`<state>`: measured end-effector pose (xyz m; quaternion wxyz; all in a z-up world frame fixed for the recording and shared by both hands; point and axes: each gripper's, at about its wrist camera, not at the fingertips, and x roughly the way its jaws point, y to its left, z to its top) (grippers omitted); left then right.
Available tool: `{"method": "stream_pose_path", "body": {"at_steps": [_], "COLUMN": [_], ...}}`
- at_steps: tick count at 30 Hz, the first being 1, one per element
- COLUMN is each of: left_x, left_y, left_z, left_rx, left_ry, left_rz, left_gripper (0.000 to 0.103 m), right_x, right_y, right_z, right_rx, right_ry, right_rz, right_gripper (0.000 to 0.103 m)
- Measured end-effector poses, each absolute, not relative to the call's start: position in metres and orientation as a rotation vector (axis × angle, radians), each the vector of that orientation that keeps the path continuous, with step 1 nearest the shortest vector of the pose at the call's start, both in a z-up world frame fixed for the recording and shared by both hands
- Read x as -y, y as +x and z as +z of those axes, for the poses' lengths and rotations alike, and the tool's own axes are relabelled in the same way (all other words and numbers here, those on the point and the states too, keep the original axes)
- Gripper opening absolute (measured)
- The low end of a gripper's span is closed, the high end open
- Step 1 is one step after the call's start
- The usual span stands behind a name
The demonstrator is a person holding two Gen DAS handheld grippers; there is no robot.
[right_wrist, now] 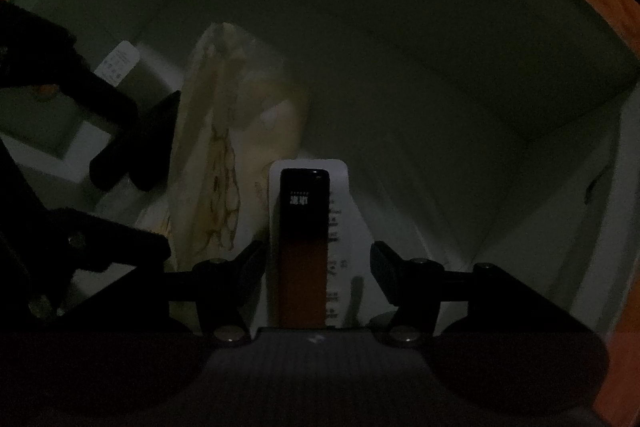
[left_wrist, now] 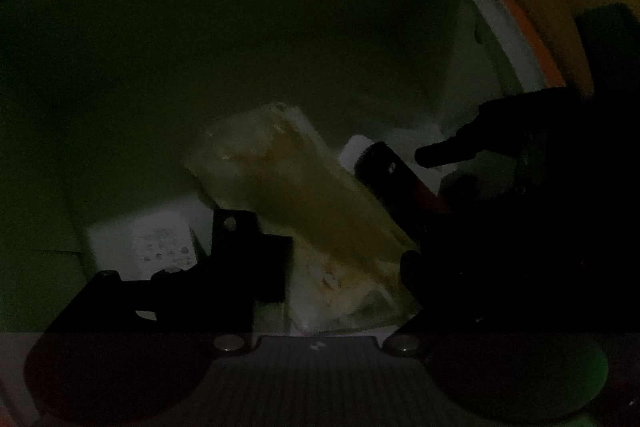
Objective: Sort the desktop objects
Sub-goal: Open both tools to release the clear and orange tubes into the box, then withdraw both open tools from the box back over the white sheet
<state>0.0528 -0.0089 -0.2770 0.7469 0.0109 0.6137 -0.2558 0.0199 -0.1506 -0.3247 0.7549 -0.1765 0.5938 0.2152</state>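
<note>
Our right gripper [right_wrist: 318,263] reaches down into a dim pale bin [right_wrist: 460,75], its jaws standing wide apart. Between them, touching neither, lies a slim black-and-brown stick [right_wrist: 304,247] on its white backing card [right_wrist: 344,227], pointing away from us on the bin floor. Just left of the card lies a crumpled cream-coloured plastic packet [right_wrist: 216,163] with brown markings. Farther left we see the other gripper's dark fingers [right_wrist: 116,131] at the packet's edge, and beyond them, at the far left, a small white box [right_wrist: 118,61] with printed text.

Our left gripper [left_wrist: 340,239] is in the same bin [left_wrist: 240,27]. The packet [left_wrist: 296,179] lies between its jaws, running diagonally from near right to far left; in the gloom we cannot tell whether they press on it or merely flank it. To the right of the packet is the stick [left_wrist: 388,175] on its card [left_wrist: 354,149], and past it the right gripper's dark finger [left_wrist: 444,151]. The white box [left_wrist: 160,243] sits near left on the bin floor. An orange-brown wooden worktop [left_wrist: 516,11] shows beyond the bin's rim.
</note>
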Motion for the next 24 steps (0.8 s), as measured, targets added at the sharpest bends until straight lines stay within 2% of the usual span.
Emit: {"method": "stream_pose_path", "body": {"at_steps": [17, 24], "left_x": [-0.002, -0.013], "left_y": [0.073, 0.093], "left_z": [-0.241, -0.212], "left_rx": [-1.24, -1.169], "left_ry": [-0.031, -0.047], "left_rz": [-0.541, -0.515], "left_gripper": [0.09, 0.09], "right_x": [0.155, 0.168], "right_y": [0.022, 0.044], "right_z": [-0.33, -0.305], "right_rx": [-1.268, -1.269], "right_ry": [-0.319, -0.195], "right_rz": [0.462, 0.455], "right_gripper": [0.062, 0.061]}}
